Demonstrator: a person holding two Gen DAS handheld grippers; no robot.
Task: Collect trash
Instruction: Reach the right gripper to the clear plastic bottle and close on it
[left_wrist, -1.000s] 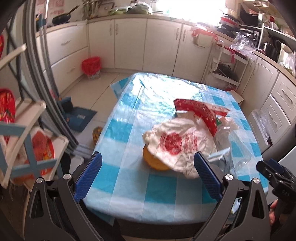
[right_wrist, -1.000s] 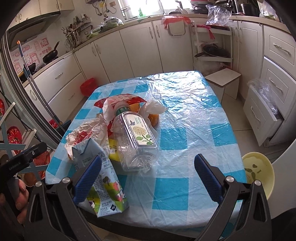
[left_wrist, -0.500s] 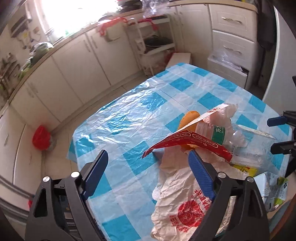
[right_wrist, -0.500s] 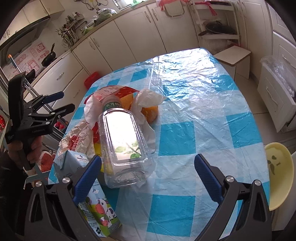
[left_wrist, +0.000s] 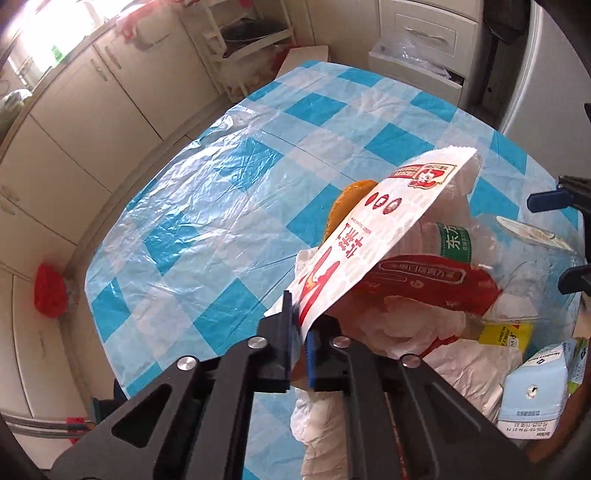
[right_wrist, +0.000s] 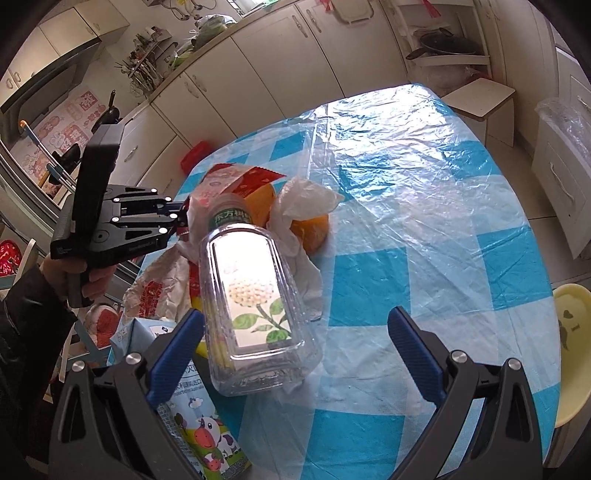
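So the left tongs (left_wrist: 301, 341) are clenched on the bottom edge of the red-and-white wrapper (left_wrist: 384, 229), low centre of the left view, and the wrapper fans up and right over the orange (left_wrist: 347, 199) and the bottle (left_wrist: 454, 240). The rest of the trash sits in one heap at the near edge of the desk (left_wrist: 207, 206): a crumpled bag (left_wrist: 469, 365) and a milk carton (left_wrist: 532, 395) at lower right. The grip is only on a thin corner, so I'd lift slow and straight off the pile so it doesn't tear or drag the bottle along. The right tongs (right_wrist: 295, 332) are released, spread wide with the bottle's base just between them but not pinched, and I'd close those only once the wrapper is free.
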